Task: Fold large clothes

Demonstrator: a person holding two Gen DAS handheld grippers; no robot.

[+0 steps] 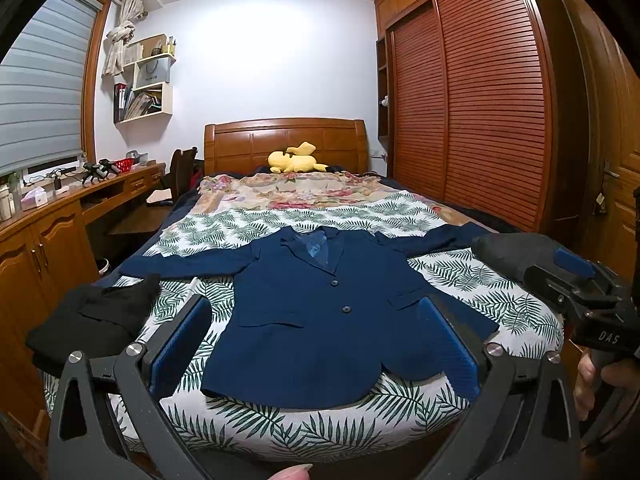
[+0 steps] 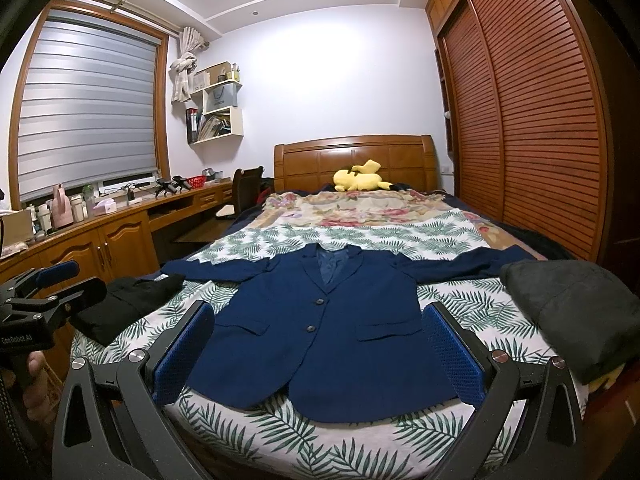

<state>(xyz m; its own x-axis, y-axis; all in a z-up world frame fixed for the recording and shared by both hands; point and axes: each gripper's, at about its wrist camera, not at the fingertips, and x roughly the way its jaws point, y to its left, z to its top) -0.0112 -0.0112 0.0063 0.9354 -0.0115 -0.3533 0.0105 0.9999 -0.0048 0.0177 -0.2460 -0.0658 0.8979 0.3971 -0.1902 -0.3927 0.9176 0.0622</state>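
A navy blue blazer lies flat and face up on the leaf-print bed sheet, buttoned, sleeves spread to both sides; it also shows in the right wrist view. My left gripper is open and empty, held above the bed's foot edge in front of the blazer's hem. My right gripper is open and empty, likewise above the hem. Each gripper shows at the side of the other's view: the right one and the left one.
A folded black garment lies at the blazer's left, a dark grey folded one at its right. A yellow plush toy sits by the wooden headboard. A wooden desk runs along the left, a slatted wardrobe along the right.
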